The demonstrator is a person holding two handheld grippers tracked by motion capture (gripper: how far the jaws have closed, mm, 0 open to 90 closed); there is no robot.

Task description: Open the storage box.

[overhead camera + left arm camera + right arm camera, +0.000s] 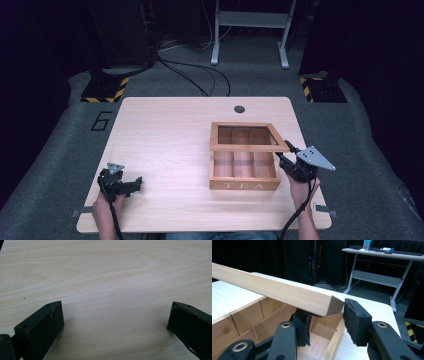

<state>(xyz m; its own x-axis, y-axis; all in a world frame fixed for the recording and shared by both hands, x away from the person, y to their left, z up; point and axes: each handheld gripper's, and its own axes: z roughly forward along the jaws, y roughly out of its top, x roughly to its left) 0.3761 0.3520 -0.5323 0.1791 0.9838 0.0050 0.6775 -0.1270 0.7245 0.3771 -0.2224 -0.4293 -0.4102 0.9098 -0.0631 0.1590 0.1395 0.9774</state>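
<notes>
Table [165, 150] is pale wood with a smooth matt top, the grain running in long soft waves in the left gripper view. The tea box [244, 172] near the right edge is a warmer, unvarnished-looking wood, thin slat dividers inside, and its lid [274, 291] has a clean sawn end. Right gripper [325, 322] is matt black plastic with brass-coloured rivets, and its pads [355, 322] look rough. Left gripper [115, 322] is the same dull black, a bit scuffed. Floor [60, 165] is grey carpet.
</notes>
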